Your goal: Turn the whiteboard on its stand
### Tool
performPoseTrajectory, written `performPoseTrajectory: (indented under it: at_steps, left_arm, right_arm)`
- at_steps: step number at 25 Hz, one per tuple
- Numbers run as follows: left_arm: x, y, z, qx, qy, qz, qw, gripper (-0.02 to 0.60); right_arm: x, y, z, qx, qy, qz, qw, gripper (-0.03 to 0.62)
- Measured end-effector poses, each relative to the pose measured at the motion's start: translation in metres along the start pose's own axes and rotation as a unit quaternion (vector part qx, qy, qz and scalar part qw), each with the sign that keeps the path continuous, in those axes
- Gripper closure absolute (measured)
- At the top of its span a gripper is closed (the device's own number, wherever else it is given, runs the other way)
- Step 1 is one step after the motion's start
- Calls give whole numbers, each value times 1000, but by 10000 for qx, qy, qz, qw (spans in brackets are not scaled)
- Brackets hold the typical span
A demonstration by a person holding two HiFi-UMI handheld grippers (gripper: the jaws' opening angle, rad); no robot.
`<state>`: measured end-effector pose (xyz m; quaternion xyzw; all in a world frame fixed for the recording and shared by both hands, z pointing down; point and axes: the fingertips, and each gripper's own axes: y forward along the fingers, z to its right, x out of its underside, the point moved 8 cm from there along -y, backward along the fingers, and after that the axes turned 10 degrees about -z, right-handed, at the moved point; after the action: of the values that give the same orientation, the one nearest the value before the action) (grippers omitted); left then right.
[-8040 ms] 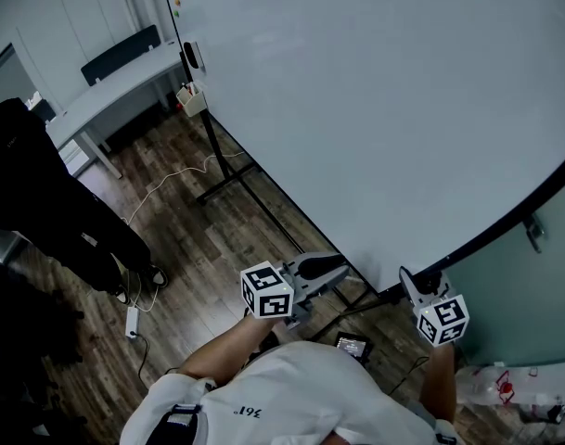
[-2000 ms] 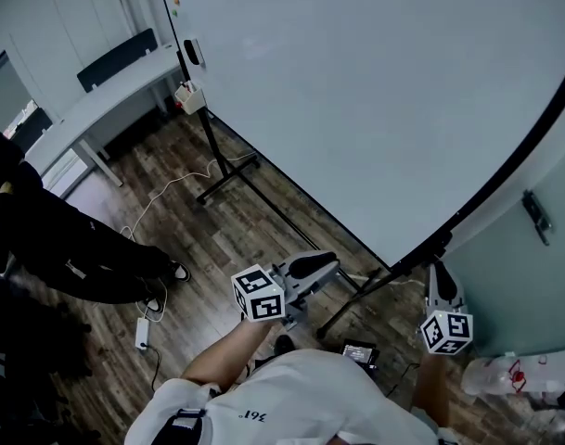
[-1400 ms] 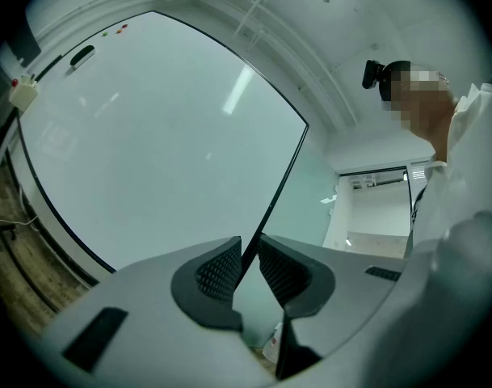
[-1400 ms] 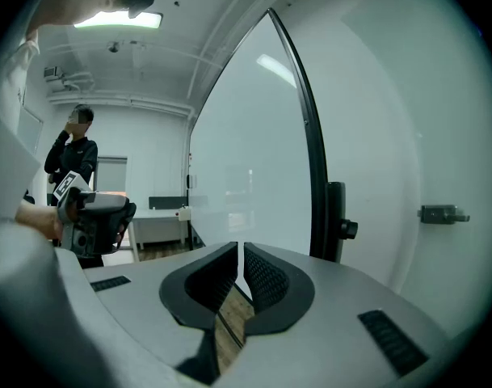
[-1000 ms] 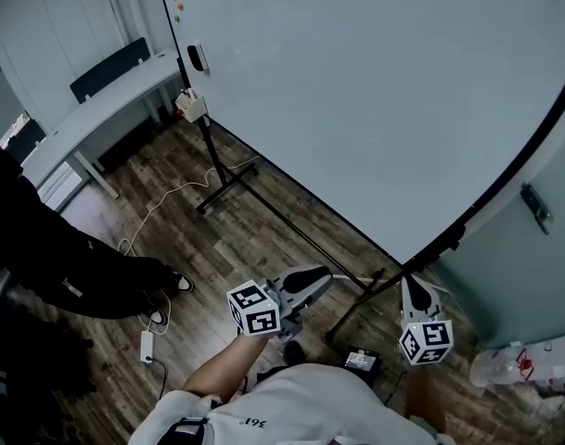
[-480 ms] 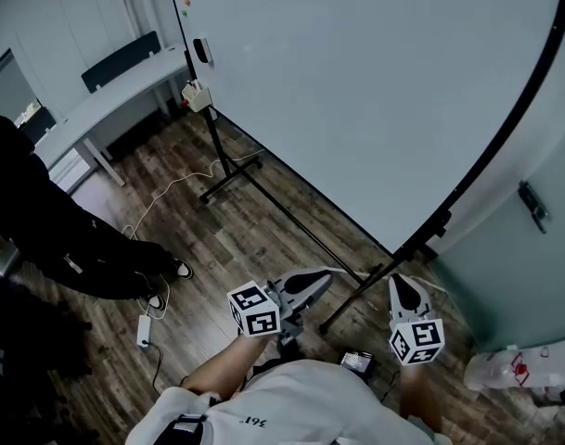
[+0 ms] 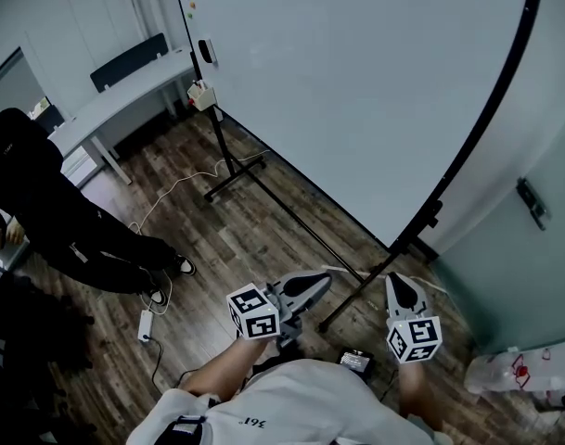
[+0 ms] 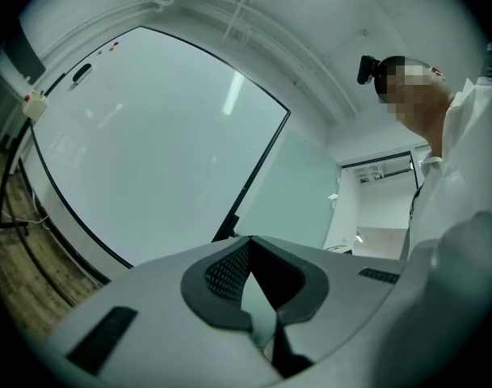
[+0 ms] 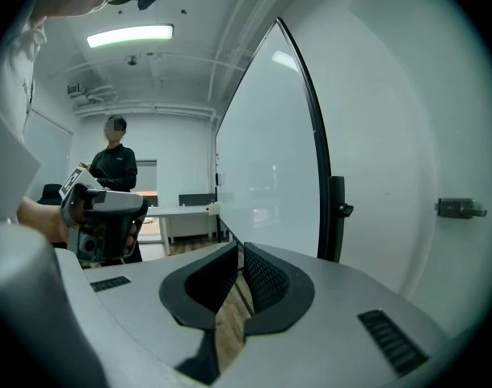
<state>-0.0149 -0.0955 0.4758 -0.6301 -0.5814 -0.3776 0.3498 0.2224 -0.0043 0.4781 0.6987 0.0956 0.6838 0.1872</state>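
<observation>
- The left gripper (image 8: 248,239) has its jaws closed tip to tip with nothing between them. Its own view shows this plainly, while the head view gives only its outline above the floor.
- The right gripper (image 9: 239,247) is all but closed, with a thin slit between its pads, and it holds nothing.
- In the head view both grippers hang near the stand (image 7: 429,219) at its near post, and neither touches it.
- The whiteboard (image 7: 356,91) stands upright on that stand. The left gripper view looks at its broad face, and the right gripper view sees it almost edge-on.
- Only the head view shows the stand's feet on the wooden floor (image 7: 245,244) and a white cable (image 7: 175,182) lying there.
- The right gripper view shows the left gripper held in a hand. Behind it a person in black (image 7: 41,202) stands by a desk (image 7: 124,91).
- A handle (image 7: 530,202) sits on the wall beside the board. The left gripper view does not show it.
</observation>
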Motion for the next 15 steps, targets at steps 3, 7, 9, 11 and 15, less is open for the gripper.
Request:
performPoseTrajectory:
  at_steps: [3, 7, 9, 11, 15]
  left_arm:
    - [3, 0, 6, -38, -15, -20, 10000, 575]
    - [9, -1, 15, -90, -6, -25, 10000, 575]
    - [12, -3, 20, -131, -8, -25, 9999, 575]
    - [16, -6, 24, -193, -25, -15, 9998, 574]
    - [24, -10, 36, -262, -18, -1, 9997, 575]
  right_arm:
    - [1, -2, -3, -67, -11, 4, 10000, 551]
    - [6, -5, -6, -182, -22, 3, 9998, 551]
    - [6, -7, -9, -234, -31, 15, 9997, 551]
    - [9, -9, -11, -297, -43, 14, 9995, 551]
    - [15, -16, -13, -380, -22, 26, 9993, 551]
